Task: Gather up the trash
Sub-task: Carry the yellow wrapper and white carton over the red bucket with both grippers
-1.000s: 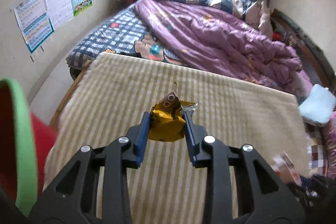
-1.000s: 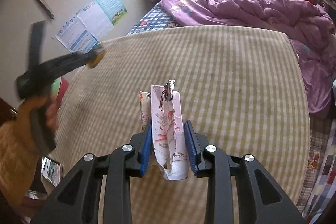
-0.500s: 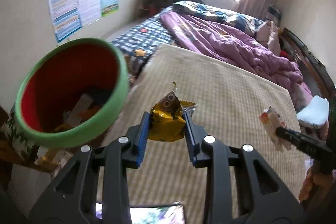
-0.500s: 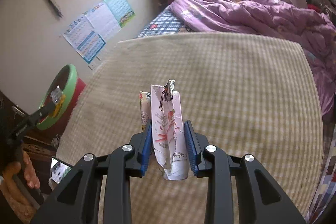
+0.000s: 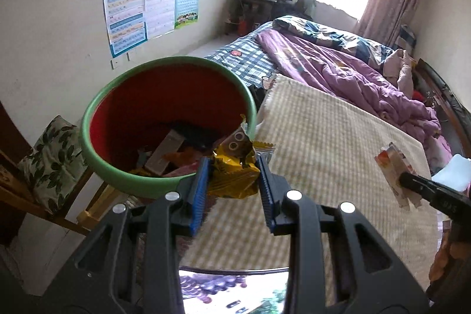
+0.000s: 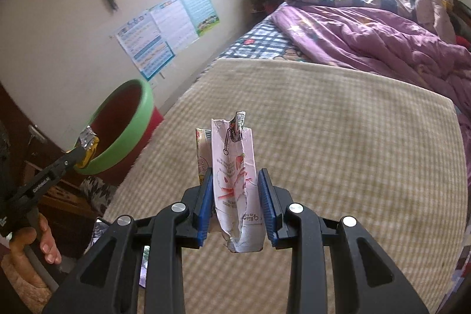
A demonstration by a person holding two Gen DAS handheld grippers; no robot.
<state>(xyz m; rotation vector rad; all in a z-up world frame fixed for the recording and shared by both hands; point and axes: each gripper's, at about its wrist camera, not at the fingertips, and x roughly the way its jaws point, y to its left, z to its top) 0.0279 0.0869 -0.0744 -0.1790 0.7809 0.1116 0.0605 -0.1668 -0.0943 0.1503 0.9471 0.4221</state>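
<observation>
My left gripper (image 5: pixel 234 167) is shut on a crumpled yellow snack wrapper (image 5: pixel 235 169) and holds it at the near right rim of a red bin with a green rim (image 5: pixel 117 175). The bin holds several wrappers and boxes (image 5: pixel 164 152). My right gripper (image 6: pixel 237 184) is shut on a pink and white torn wrapper (image 6: pixel 235 184) and holds it above the striped beige mat (image 6: pixel 338 137). It also shows in the left wrist view (image 5: pixel 394 172), at the right. In the right wrist view the bin (image 6: pixel 138 125) is at the left with the left gripper (image 6: pixel 84 147) at its rim.
A bed with a purple quilt (image 5: pixel 353 64) lies beyond the mat. A wooden chair with a leaf-print cushion (image 5: pixel 50 164) stands left of the bin. Posters (image 5: pixel 147 11) hang on the wall. A phone screen (image 5: pixel 232 293) lies under the left gripper.
My left gripper has swung left with the yellow wrapper and come close to the bin's rim. My right gripper still holds the pink wrapper over the mat and has turned slightly left.
</observation>
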